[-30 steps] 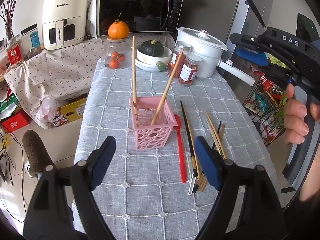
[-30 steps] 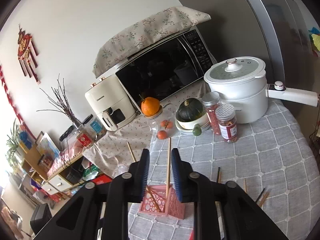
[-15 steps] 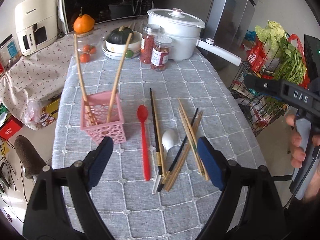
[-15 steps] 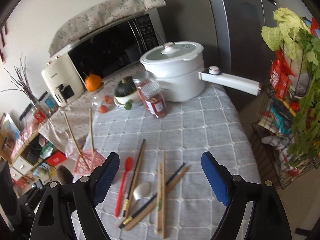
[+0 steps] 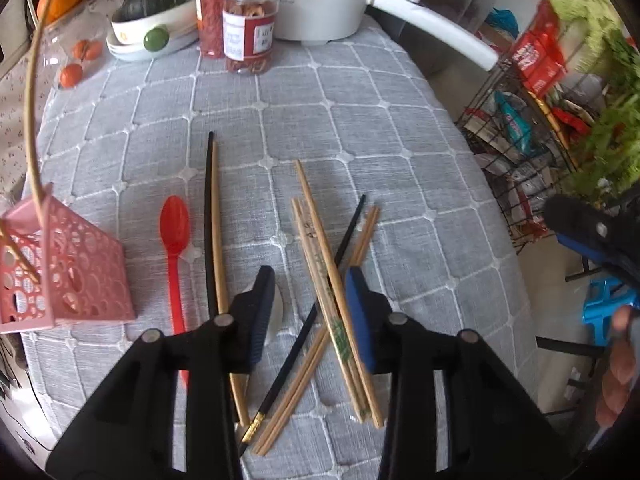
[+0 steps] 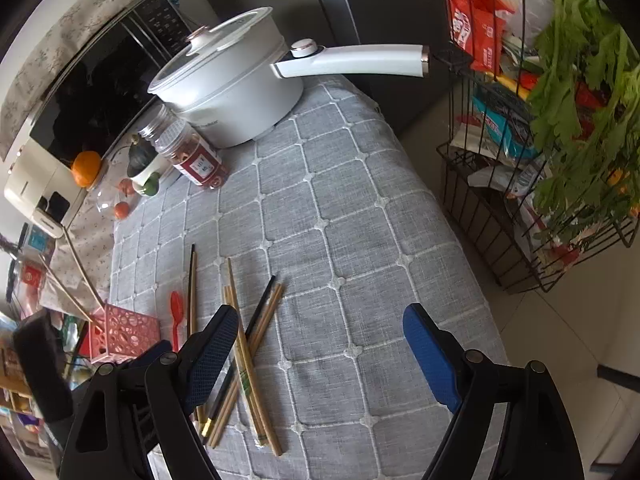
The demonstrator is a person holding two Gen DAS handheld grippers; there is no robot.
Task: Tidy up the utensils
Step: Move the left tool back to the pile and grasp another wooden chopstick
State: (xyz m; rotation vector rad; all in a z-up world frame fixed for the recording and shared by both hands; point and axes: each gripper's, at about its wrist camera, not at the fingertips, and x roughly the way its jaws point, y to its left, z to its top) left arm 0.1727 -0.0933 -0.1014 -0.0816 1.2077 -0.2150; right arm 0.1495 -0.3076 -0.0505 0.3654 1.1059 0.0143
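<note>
Two chopsticks stood in one pink basket; one red spoon lay on the grey quilted worktop. The left hand-held gripper was closing over loose chopsticks, not yet pinching any; the right hand-held gripper gaped wide and empty.

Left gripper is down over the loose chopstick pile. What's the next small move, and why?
Probably finish closing the left gripper, whose jaws are closing, on the bamboo chopsticks crossing between them, then lift. Those sticks lie loose on the cloth, the pink basket already holds two, and the right gripper hangs open over bare cloth.
</note>
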